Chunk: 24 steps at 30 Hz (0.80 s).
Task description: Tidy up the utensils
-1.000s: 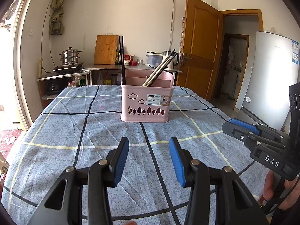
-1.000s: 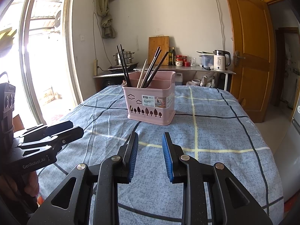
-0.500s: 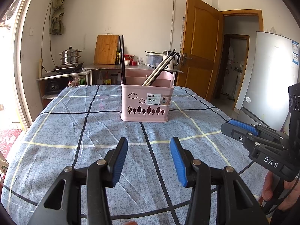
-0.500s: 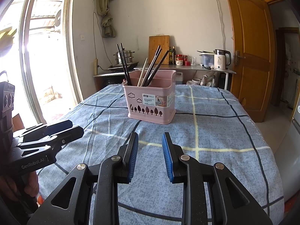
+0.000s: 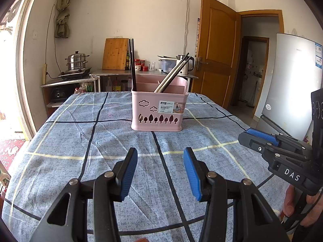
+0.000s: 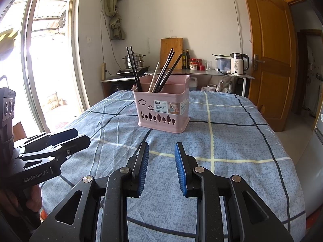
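Observation:
A pink utensil basket point(image 5: 158, 110) stands upright on the blue checked tablecloth point(image 5: 80, 141), also in the right wrist view point(image 6: 164, 110). Several chopsticks point(image 6: 163, 72) lean in its compartments; two dark ones point(image 5: 131, 60) stand at its left end. My left gripper point(image 5: 160, 162) is open and empty, low over the cloth well short of the basket. My right gripper point(image 6: 161, 159) is open and empty, also short of the basket. Each gripper shows at the edge of the other's view: the right one point(image 5: 262, 141), the left one point(image 6: 60, 139).
A counter point(image 6: 201, 73) behind the table holds a steamer pot point(image 5: 76, 61), a cutting board point(image 5: 115, 53), jars and a kettle point(image 6: 239, 63). A wooden door point(image 6: 270, 54) and a fridge point(image 5: 292, 84) stand to the right. A bright doorway point(image 6: 46, 60) is on the left.
Both grippers have stayed open and almost still; the left jaws have spread very slightly. The basket has not moved.

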### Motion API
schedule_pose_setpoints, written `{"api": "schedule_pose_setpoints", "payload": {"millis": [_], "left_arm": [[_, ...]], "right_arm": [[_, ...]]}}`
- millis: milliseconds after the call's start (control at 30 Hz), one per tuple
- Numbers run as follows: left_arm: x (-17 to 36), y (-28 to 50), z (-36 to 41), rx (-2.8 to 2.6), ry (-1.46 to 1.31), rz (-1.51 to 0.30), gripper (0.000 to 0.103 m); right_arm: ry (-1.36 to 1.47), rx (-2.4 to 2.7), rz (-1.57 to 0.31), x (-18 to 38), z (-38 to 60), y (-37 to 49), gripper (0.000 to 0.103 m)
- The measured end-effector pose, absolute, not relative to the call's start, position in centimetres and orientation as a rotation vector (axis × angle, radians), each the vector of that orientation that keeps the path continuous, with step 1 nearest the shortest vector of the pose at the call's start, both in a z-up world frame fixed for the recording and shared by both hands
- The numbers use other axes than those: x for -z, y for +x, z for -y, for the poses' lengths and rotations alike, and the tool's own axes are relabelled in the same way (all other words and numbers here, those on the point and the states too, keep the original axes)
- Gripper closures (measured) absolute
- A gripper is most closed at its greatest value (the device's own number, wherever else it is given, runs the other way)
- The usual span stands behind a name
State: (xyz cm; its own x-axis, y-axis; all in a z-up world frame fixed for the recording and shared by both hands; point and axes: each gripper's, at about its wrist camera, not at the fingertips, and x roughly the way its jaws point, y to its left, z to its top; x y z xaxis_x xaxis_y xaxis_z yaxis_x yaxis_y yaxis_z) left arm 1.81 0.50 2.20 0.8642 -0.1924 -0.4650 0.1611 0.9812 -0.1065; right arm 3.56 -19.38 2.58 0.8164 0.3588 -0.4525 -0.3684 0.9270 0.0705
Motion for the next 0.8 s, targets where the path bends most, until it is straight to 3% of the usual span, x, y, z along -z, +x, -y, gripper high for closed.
{"api": "schedule_pose_setpoints", "payload": {"millis": [800], "left_arm": [[-1.91,1.68,-0.14,0.165,-0.058,-0.498,0.054]], "right_arm": [[-0.02,-0.386,-0.483,-2.38,19.48,3.67,0.076]]}}
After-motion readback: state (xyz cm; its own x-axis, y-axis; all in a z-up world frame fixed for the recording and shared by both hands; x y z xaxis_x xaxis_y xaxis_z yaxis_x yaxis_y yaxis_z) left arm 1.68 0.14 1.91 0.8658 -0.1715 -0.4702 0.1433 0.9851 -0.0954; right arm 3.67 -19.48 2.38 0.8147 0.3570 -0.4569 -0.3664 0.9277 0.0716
